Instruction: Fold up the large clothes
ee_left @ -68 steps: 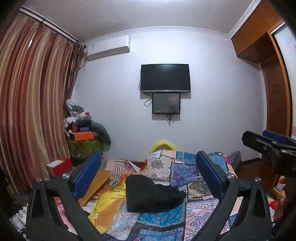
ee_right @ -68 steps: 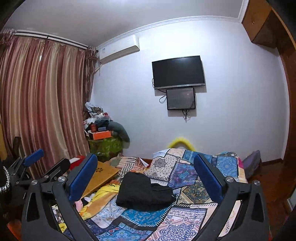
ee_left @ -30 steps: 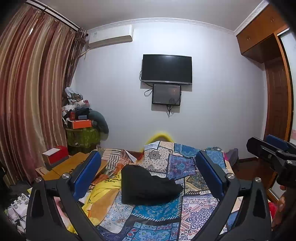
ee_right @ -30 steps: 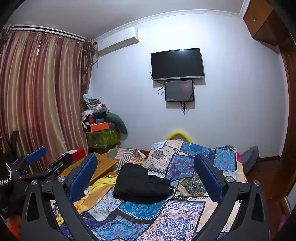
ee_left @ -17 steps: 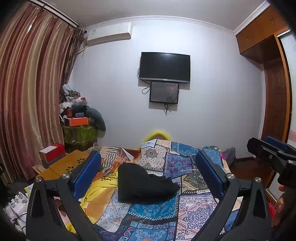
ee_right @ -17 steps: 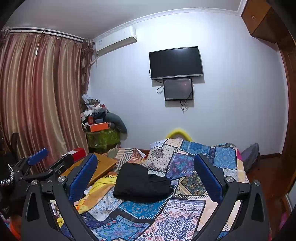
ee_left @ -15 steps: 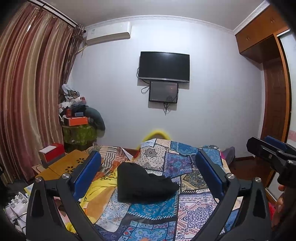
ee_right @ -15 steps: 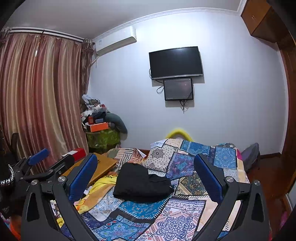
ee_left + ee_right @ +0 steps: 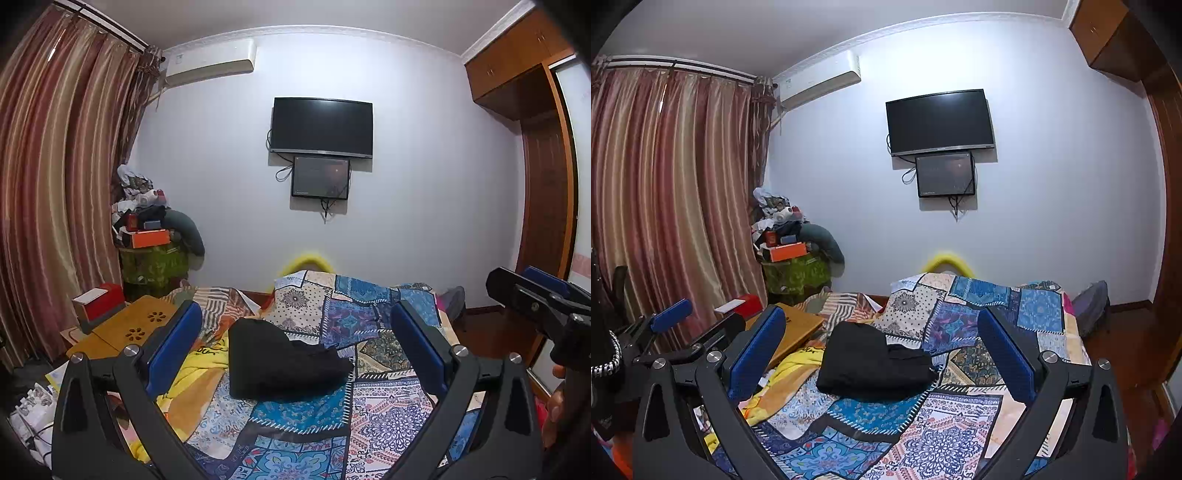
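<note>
Here both hand-held grippers, left [image 9: 295, 343] and right [image 9: 881, 343], gape empty above the folded black garment [image 9: 280, 365].

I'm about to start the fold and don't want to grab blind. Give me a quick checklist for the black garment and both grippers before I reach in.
1. Left gripper open and empty: ok, its jaws stand wide apart with nothing between them.
2. Right gripper open and empty: ok, same state.
3. Black garment in view and uncovered: ok, it lies on the patchwork quilt with nothing on top.
4. Garment spread flat for folding: not ok, it sits bunched in a heap.
5. Collar, sleeves or hems identifiable: cannot tell, the dark cloth shows no detail.
6. Grippers at the garment: not ok, both are held back from it, touching nothing.
</note>
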Available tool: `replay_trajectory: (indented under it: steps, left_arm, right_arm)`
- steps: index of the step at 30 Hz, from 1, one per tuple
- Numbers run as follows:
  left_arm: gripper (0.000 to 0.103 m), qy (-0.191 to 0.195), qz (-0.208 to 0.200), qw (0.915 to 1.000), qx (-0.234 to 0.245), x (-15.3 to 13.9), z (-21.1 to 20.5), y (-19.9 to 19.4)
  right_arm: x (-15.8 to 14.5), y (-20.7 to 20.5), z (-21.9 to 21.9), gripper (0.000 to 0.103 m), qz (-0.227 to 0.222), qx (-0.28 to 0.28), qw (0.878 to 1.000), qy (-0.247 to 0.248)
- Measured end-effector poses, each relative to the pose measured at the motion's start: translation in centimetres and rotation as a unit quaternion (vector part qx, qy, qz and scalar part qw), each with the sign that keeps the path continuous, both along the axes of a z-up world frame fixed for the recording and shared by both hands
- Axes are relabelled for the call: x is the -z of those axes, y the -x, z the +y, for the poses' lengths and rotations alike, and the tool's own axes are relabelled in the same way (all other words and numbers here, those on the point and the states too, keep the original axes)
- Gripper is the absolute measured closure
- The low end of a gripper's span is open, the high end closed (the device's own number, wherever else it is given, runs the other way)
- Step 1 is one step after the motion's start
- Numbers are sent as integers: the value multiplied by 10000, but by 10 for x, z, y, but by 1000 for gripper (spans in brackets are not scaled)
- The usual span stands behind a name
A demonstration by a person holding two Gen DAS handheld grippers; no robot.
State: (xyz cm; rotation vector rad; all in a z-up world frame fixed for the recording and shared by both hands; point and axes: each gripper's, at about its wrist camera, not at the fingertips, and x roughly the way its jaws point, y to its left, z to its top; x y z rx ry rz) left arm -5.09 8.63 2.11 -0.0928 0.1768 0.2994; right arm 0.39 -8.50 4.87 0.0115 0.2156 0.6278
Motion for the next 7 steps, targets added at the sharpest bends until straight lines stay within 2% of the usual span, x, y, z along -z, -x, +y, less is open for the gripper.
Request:
replay_trajectory:
  steps: [7]
  left_arm:
    - [1,1,29,10000,-1,2,0,-2]
  right_arm:
    - [1,-2,0,0,54,-4,10000,-13]
